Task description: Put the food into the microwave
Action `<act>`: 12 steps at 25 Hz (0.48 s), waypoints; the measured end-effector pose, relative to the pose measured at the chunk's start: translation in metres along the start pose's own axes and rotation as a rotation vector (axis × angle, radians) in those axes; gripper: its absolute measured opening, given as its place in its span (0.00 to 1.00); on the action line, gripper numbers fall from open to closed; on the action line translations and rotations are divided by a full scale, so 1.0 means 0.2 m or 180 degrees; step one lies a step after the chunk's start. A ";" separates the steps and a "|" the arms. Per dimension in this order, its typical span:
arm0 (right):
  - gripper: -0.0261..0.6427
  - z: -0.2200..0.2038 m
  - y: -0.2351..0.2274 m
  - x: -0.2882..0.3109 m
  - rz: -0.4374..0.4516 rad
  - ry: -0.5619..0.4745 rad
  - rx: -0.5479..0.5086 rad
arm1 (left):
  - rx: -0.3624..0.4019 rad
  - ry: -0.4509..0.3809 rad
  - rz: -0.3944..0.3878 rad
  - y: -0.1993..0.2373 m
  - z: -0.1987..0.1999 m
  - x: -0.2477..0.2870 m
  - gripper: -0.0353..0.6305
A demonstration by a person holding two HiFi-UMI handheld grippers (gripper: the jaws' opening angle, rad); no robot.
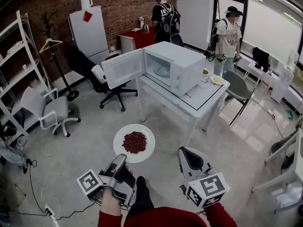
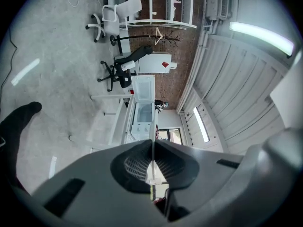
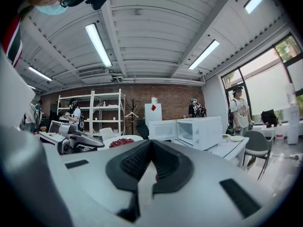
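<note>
A white plate [image 1: 144,132] with a heap of red beans [image 1: 135,142] hangs above the floor in the head view. My left gripper [image 1: 121,159] is shut on the plate's near rim. In the left gripper view the plate [image 2: 155,126] shows edge-on as a thin white line, pinched between the pads of that gripper [image 2: 153,146]. My right gripper [image 1: 183,151] is level to the right of the plate, shut and empty; its own view shows its pads [image 3: 151,144] meeting. The white microwave [image 1: 176,66] stands on a white table [image 1: 208,96] ahead, door [image 1: 123,69] swung open to the left.
Two people [image 1: 165,18] [image 1: 229,37] stand behind the table. Small dishes [image 1: 216,79] sit on its far corner. Office chairs [image 1: 111,79] [image 1: 49,110] stand left of the table and a grey chair [image 1: 239,86] to its right. Cables [image 1: 35,193] lie on the floor at left.
</note>
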State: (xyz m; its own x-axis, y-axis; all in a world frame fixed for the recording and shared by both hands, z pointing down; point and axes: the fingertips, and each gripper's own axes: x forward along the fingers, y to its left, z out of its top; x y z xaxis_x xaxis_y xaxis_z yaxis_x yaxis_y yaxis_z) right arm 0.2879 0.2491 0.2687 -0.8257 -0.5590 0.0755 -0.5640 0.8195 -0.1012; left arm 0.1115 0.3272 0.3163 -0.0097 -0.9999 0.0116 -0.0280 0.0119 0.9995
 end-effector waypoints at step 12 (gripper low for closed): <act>0.06 0.00 -0.08 0.67 -0.0133 0.0173 -0.0009 | -0.0045 0.0193 0.0105 0.07 0.45 0.47 0.09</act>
State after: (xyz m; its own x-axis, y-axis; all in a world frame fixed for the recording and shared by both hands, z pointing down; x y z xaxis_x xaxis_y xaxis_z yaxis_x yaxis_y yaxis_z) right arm 0.1873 0.1612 0.2805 -0.7999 -0.5851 0.1333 -0.5979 0.7960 -0.0939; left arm 0.0198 0.2333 0.3284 0.0501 -0.9977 0.0458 -0.0146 0.0451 0.9989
